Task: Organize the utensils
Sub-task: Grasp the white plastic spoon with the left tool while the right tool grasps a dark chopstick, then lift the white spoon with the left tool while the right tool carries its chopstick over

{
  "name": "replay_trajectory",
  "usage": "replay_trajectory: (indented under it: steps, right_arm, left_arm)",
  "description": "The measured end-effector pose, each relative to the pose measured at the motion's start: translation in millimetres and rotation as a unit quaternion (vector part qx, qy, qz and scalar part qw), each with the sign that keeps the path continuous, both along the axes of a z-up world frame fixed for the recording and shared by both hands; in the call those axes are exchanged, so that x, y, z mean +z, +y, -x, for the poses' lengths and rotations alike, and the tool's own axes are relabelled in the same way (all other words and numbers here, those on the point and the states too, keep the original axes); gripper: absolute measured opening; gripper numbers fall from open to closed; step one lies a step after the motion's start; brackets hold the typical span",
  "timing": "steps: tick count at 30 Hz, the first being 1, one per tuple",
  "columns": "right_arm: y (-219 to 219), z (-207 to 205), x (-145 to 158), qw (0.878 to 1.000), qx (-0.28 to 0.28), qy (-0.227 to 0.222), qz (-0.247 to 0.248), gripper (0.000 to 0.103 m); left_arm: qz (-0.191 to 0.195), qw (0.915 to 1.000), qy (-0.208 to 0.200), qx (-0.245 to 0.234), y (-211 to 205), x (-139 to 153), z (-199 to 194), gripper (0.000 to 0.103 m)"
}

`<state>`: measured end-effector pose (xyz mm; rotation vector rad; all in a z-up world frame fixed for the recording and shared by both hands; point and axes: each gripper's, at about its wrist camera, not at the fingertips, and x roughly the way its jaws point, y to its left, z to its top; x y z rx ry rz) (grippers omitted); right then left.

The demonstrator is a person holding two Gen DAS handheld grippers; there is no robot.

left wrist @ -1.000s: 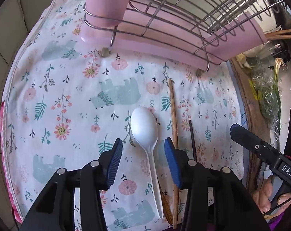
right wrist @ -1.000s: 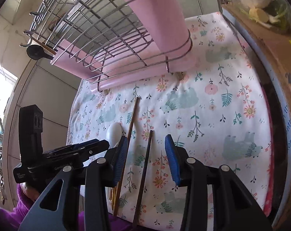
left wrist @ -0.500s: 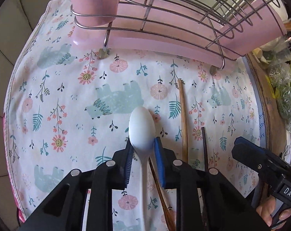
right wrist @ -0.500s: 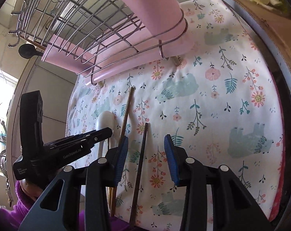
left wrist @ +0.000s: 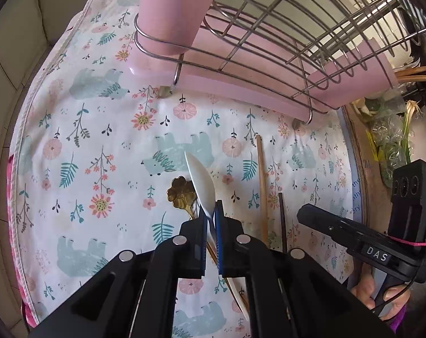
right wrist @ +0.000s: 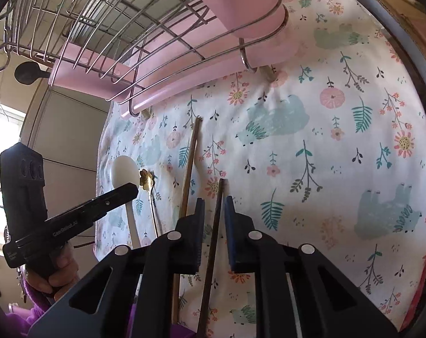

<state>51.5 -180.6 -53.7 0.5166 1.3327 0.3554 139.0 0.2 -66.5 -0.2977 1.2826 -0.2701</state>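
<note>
**Barely begun: two utensils gripped, nothing racked yet**

So far we have sorted nothing that we can see. The wire dish rack (left wrist: 283, 33) with its pink holder (left wrist: 173, 14) stands at the far edge of the patterned cloth (left wrist: 72, 146), and no utensil shows inside it from either view.

Our left gripper (left wrist: 211, 219) has just been closing, and its blue pads now pinch the white plastic spoon (left wrist: 201, 186) at the neck; the bowl sits turned on edge and tilted up off the cloth. Just beside it lies a gold spoon with a flower-shaped head (left wrist: 180, 194), untouched.

Our right gripper (right wrist: 214, 211) has just been closing too. The dark chopstick (right wrist: 215, 225) runs between its narrowed jaws; the pads look close against it, so we judge it gripped or nearly so. The wooden chopstick (right wrist: 192, 157) lies just to its left, flat on the cloth.

Still left, as we judge it: carrying both gripped pieces to the rack, then the gold spoon and the wooden chopstick.
</note>
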Motion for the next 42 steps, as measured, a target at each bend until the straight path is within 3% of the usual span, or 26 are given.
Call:
replay_trajectory:
  steps: [8,12,14,18,24,31,38,42]
  right_arm:
    - [27.3,-13.8,-18.6,0.998,0.013,0.031,0.045,0.015]
    - [38.9,-15.0,-17.9,0.997,0.02,0.02,0.068,0.015]
    - [43.6,-14.2,-18.5,0.996,0.02,0.013,0.088,0.006]
    - [41.8,-11.6,-19.9,0.997,0.005,0.004,0.076,0.005]
    - [26.9,5.3,20.8,0.994,-0.019,-0.089,0.067,0.005]
    - [9.3,23.9,96.8,0.968,-0.05,-0.226,0.096,0.005]
    - [-10.9,31.7,165.1,0.932,-0.081,-0.339,0.096,0.005]
    - [-19.9,26.9,199.9,0.905,-0.099,-0.402,0.096,0.005]
  left_arm:
    - [0.024,0.999,-0.038,0.007,33.4,30.2,14.0,0.004]
    - [0.035,0.9978,-0.055,0.006,39.7,39.7,19.4,0.004]
    - [0.035,0.9973,-0.064,0.006,38.4,42.8,20.5,0.004]
    - [0.035,0.9963,-0.078,0.006,40.2,46.7,21.4,0.004]
    - [0.03,0.9921,-0.121,0.009,42.0,59.8,19.7,0.004]
    - [0.029,0.9818,-0.186,0.023,47.9,89.0,21.3,0.004]
    - [0.02,0.9598,-0.277,0.044,49.8,130.2,23.0,0.004]
    - [0.006,0.9403,-0.336,0.055,44.5,162.0,19.2,0.004]
